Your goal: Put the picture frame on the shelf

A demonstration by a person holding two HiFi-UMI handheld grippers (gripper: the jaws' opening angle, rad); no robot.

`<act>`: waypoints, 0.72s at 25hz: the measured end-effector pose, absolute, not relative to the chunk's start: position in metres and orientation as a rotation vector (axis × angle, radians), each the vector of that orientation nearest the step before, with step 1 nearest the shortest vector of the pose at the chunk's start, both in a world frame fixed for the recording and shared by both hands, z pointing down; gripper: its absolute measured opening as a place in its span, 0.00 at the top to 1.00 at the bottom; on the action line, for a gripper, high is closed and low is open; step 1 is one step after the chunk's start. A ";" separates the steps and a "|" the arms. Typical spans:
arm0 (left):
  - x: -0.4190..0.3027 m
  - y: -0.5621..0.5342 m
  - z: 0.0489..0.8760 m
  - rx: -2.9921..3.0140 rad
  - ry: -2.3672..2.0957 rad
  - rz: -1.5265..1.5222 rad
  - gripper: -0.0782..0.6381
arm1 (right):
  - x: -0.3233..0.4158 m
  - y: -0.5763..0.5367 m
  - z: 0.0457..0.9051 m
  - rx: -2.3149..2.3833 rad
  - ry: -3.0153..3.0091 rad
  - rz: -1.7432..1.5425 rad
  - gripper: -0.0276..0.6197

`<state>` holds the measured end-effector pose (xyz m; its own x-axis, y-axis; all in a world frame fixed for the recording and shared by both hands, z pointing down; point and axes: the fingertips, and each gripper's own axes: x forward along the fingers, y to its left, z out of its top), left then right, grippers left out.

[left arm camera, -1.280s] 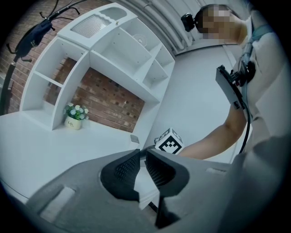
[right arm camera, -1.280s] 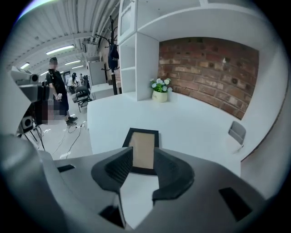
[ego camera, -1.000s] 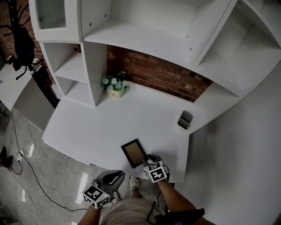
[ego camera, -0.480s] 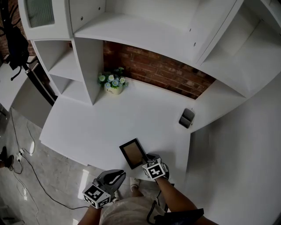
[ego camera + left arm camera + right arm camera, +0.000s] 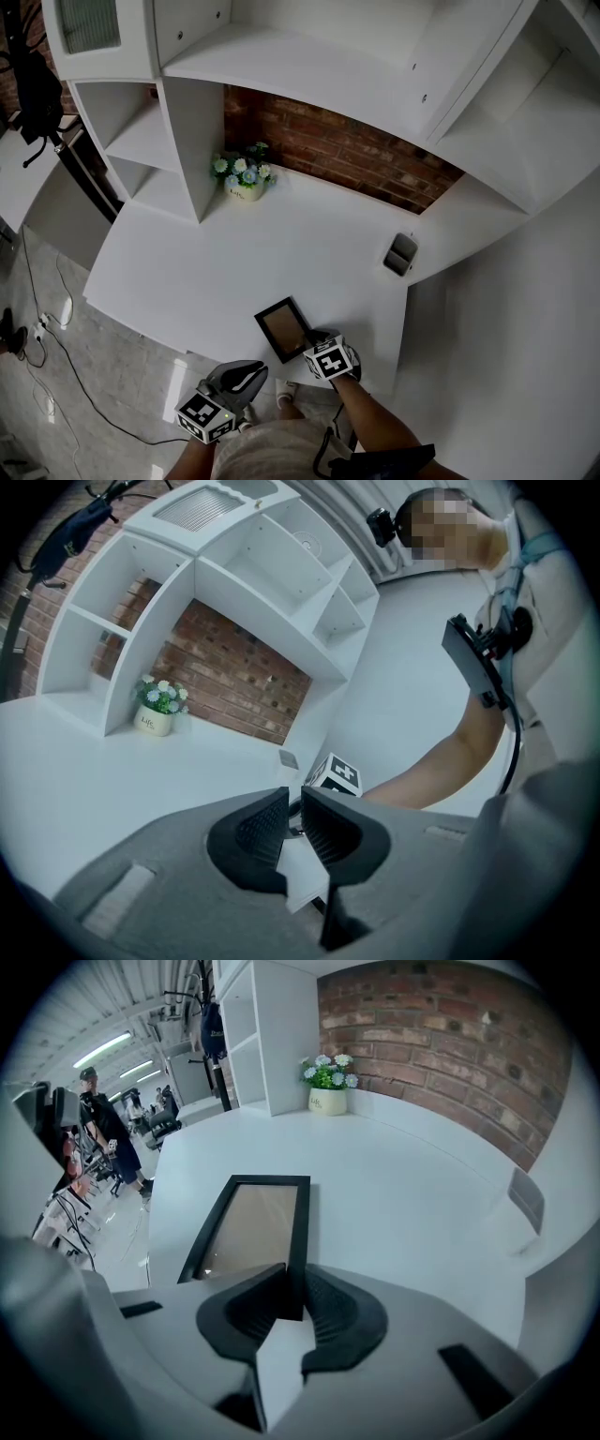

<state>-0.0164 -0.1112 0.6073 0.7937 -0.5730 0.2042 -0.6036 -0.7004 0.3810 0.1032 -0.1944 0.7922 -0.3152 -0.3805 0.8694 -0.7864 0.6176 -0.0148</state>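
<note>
Picture frame, judged light, stiff and fragile-faced, takes an edge grip: right hand-held gripper, whose jaws have just been closing, clamps its side rail; left hand-held gripper sits ajar, empty.

Lab/studio w/ mock home set: shelf unit, brick wall, strip lights.
</note>
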 end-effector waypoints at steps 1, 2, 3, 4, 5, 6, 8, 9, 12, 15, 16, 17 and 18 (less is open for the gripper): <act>-0.016 -0.111 0.607 2.550 -0.883 0.095 0.83 | 0.103 -0.194 0.790 0.918 -1.921 0.539 0.84; -0.015 -0.110 0.607 2.551 -0.882 0.094 0.83 | 0.102 -0.194 0.787 0.914 -1.918 0.522 0.85; -0.015 -0.110 0.607 2.551 -0.881 0.093 0.83 | 0.102 -0.194 0.784 0.915 -1.917 0.506 0.85; -0.015 -0.110 0.607 2.551 -0.881 0.093 0.83 | 0.102 -0.194 0.781 0.917 -1.918 0.487 0.85; -0.015 -0.110 0.607 2.551 -0.882 0.092 0.83 | 0.102 -0.195 0.777 0.918 -1.920 0.466 0.85; -0.015 -0.109 0.607 2.551 -0.883 0.091 0.83 | 0.102 -0.196 0.774 0.916 -1.922 0.445 0.85; -0.016 -0.109 0.607 2.550 -0.886 0.091 0.83 | 0.100 -0.197 0.768 0.903 -1.931 0.410 0.85; -0.017 -0.109 0.607 2.549 -0.888 0.091 0.83 | 0.099 -0.198 0.764 0.896 -1.937 0.392 0.85; -0.020 -0.109 0.607 2.543 -0.900 0.088 0.83 | 0.096 -0.202 0.747 0.888 -1.963 0.346 0.85; -0.021 -0.110 0.608 2.533 -0.908 0.089 0.83 | 0.094 -0.207 0.729 0.898 -1.989 0.315 0.85; -0.021 -0.109 0.609 2.526 -0.905 0.090 0.83 | 0.093 -0.209 0.723 0.903 -1.996 0.306 0.85; -0.019 -0.109 0.611 2.511 -0.895 0.088 0.83 | 0.093 -0.210 0.718 0.909 -2.004 0.298 0.85; -0.018 -0.109 0.614 2.483 -0.877 0.076 0.83 | 0.093 -0.212 0.714 0.914 -2.010 0.292 0.85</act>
<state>-0.0177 -0.1090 0.6142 0.7907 -0.5741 0.2127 -0.6021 -0.6665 0.4396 0.0927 -0.2115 0.7141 -0.3389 -0.4923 0.8017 -0.7001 0.7012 0.1347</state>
